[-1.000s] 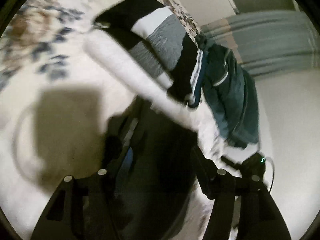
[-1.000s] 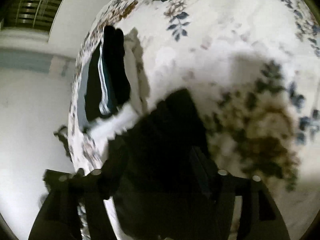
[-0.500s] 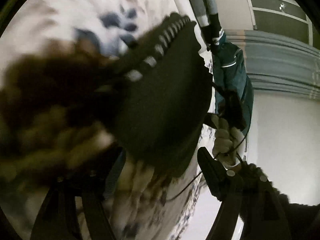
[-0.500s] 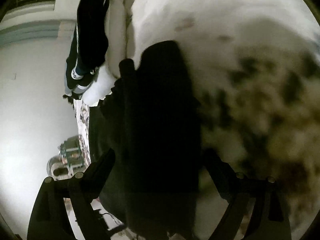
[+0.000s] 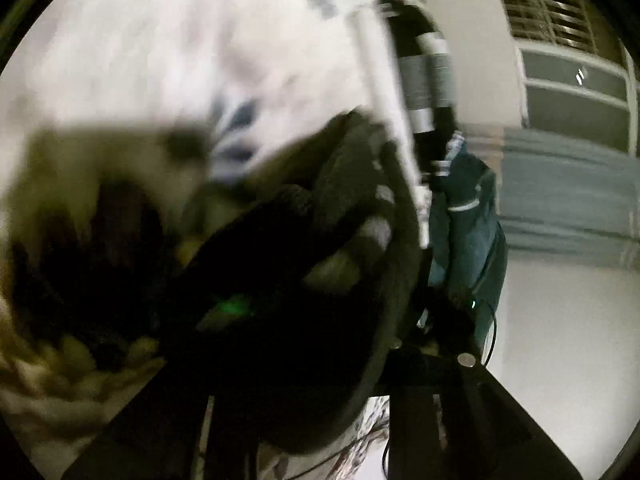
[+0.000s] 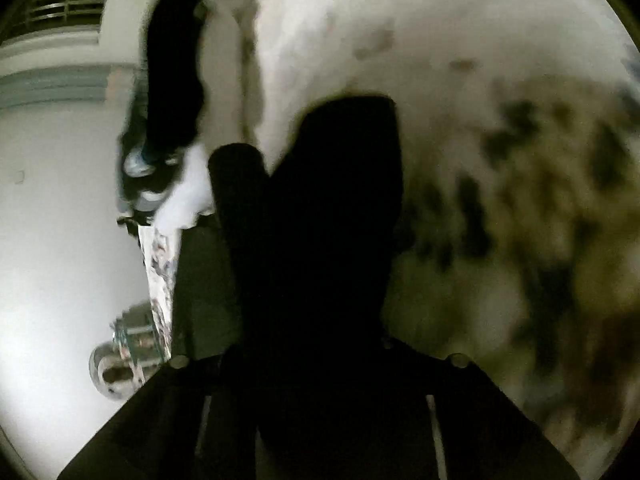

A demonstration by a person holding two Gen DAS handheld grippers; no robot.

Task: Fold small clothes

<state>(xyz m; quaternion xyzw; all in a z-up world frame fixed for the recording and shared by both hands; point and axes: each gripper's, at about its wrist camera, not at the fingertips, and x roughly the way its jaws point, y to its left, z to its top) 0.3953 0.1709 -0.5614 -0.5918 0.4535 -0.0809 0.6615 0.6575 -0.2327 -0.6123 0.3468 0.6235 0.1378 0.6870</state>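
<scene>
A small black garment (image 5: 304, 280) fills the middle of the left wrist view, bunched between the fingers of my left gripper (image 5: 304, 360), which is shut on it. The view is blurred. In the right wrist view the same black garment (image 6: 320, 220) stands up between the fingers of my right gripper (image 6: 316, 356), which is shut on it. Both hold it just above a white bedspread (image 6: 440, 60) with a floral print. The fingertips are hidden by the cloth.
A stack of folded clothes (image 5: 428, 68), black, grey and white, lies at the bed's far edge, with a teal garment (image 5: 468, 216) hanging beside it. The stack shows in the right wrist view (image 6: 172, 68) too. Pale wall and floor lie beyond the bed's edge.
Both grippers have swung and tilted with the black garment in them, closer to the bedspread. The folded stack has shifted toward the top of both views.
</scene>
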